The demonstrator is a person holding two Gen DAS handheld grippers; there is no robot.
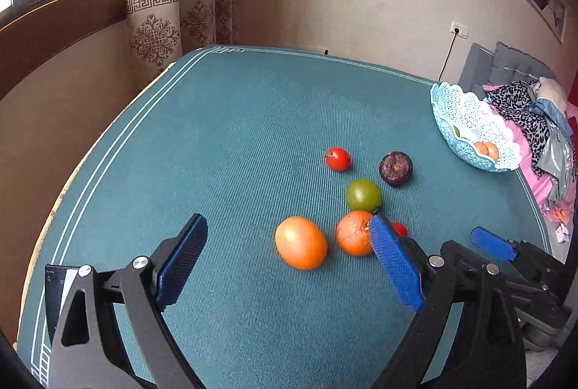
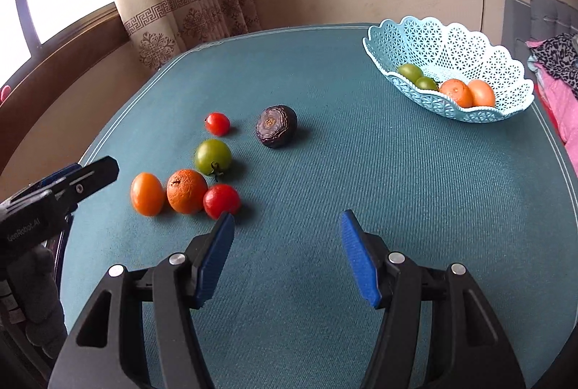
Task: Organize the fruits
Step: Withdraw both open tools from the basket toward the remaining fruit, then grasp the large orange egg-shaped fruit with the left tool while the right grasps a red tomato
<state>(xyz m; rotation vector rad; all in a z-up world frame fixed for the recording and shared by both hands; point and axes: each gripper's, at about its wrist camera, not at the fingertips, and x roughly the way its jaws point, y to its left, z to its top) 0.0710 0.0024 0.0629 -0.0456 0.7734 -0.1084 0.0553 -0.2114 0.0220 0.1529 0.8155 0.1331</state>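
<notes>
Left wrist view: left hand-held gripper [image 1: 285,237] spread wide, empty, above loose fruits [image 1: 356,204] on the teal tabletop [image 1: 224,136]; basket [image 1: 466,121] at far right edge.
Right wrist view: right hand-held gripper [image 2: 287,226] wide, empty; fruits [image 2: 213,165] lie left; basket [image 2: 448,64] holds four fruits.

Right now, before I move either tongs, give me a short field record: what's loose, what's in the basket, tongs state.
surface: teal woven table mat
loose fruit: six, namely smooth orange oval fruit, dimpled orange mandarin, large red tomato, green tomato, small red tomato, wrinkled dark purple fruit
basket: light blue lattice plastic basket, far right of the mat
in basket: two green fruits, two orange fruits
left tongs: open, empty
right tongs: open, empty
</notes>
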